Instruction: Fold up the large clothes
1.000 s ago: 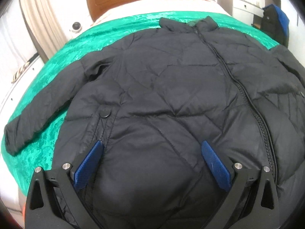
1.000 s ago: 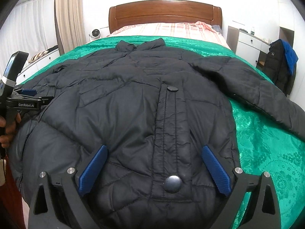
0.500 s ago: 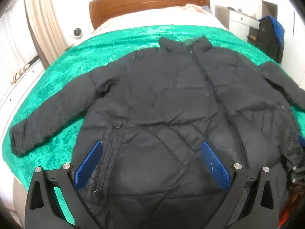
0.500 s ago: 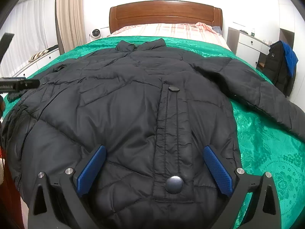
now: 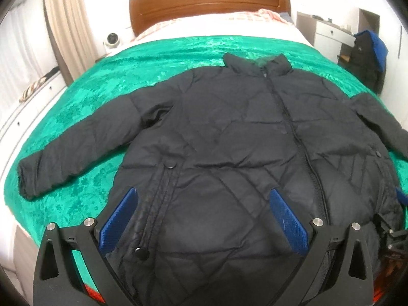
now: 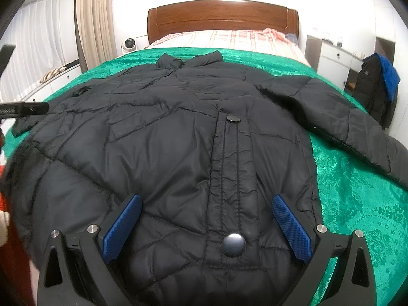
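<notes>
A large black quilted jacket [image 5: 229, 132] lies front up on the bed, zipped, collar toward the headboard, both sleeves spread out. In the right wrist view the jacket [image 6: 165, 140] fills the middle. My left gripper [image 5: 202, 204] is open and empty, above the jacket's lower left part near its hem. My right gripper [image 6: 206, 209] is open and empty over the right pocket flap, with a snap button [image 6: 233, 244] between its jaws. The right sleeve [image 6: 344, 119] stretches to the right; the left sleeve [image 5: 76, 142] stretches to the left.
A green bedspread [image 5: 158, 58] covers the bed below a wooden headboard [image 6: 221, 15]. A white dresser [image 6: 336, 58] and a dark coat on a chair [image 6: 377, 86] stand to the right. Curtains [image 6: 94, 20] and a small fan [image 6: 128, 44] are to the left.
My left gripper has pulled back and up from the jacket, so the whole jacket and left sleeve now show. The right gripper has barely moved.
</notes>
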A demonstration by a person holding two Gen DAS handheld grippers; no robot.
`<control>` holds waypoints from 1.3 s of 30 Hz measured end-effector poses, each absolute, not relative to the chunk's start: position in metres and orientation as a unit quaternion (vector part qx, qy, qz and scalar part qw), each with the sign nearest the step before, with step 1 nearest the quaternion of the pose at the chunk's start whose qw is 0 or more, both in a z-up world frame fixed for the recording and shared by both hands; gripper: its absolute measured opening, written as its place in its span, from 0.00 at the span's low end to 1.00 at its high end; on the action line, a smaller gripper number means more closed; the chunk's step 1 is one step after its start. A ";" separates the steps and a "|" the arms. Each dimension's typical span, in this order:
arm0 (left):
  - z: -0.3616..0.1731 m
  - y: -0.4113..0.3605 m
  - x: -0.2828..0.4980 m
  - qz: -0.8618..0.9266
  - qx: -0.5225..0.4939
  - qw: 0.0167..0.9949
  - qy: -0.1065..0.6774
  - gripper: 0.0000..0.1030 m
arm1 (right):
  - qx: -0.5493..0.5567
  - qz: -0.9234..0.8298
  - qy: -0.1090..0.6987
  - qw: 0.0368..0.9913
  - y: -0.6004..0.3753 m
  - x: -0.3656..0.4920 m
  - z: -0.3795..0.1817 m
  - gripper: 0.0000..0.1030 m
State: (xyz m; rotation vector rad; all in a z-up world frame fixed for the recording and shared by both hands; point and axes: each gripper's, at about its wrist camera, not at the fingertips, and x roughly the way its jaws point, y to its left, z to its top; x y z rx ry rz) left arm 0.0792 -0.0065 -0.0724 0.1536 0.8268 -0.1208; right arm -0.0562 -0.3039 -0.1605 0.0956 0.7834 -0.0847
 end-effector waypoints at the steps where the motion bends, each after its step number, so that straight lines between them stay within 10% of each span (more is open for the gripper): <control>1: -0.071 -0.006 0.079 -0.058 0.076 0.912 0.400 1.00 | 0.065 -0.036 0.378 0.923 -0.311 -0.059 -0.155 0.97; 18: -0.073 0.023 0.082 -0.035 0.038 0.917 0.396 1.00 | 0.516 -0.291 0.202 0.780 -0.648 -0.178 -0.163 0.97; 23: -0.082 0.022 0.085 -0.027 0.036 0.911 0.410 1.00 | 0.588 -0.305 0.168 0.730 -0.693 -0.167 -0.192 0.82; 24: -0.081 0.022 0.084 -0.027 0.038 0.912 0.408 1.00 | 0.590 -0.317 0.170 0.723 -0.698 -0.161 -0.194 0.73; 26: -0.078 0.024 0.081 -0.024 0.041 0.915 0.401 1.00 | 0.558 -0.334 0.195 0.734 -0.702 -0.148 -0.185 0.15; 39: -0.084 0.061 0.081 -0.024 -0.014 0.921 0.389 1.00 | 0.162 -0.156 0.192 0.955 -0.503 0.042 0.079 0.13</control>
